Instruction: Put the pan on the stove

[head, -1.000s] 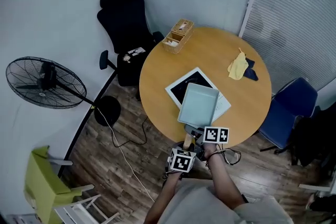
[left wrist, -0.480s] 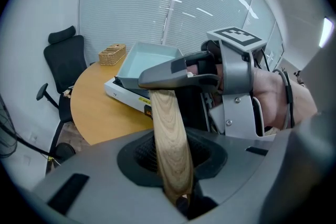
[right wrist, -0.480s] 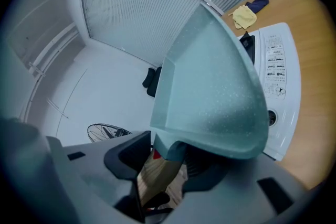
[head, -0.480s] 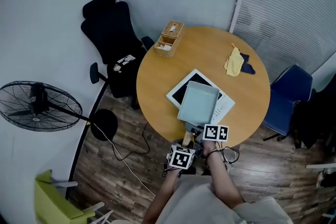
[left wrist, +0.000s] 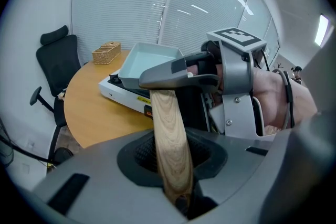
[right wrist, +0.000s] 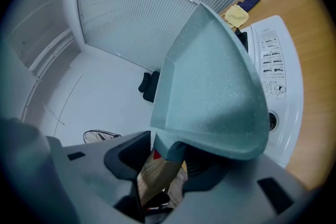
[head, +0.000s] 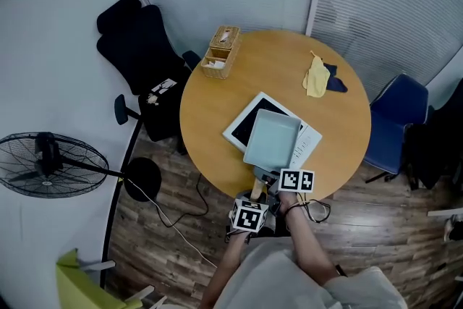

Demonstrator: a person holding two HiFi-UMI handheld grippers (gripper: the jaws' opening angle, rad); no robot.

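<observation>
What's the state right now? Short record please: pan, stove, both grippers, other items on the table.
pan: pale blue, square, over the stove; touching it or not, cannot tell
stove: white with black top, on round table
left gripper: shut on wooden handle, at its end
right gripper: shut on wooden handle, next to pan
other items: yellow cloth, wicker basket, far side
</observation>
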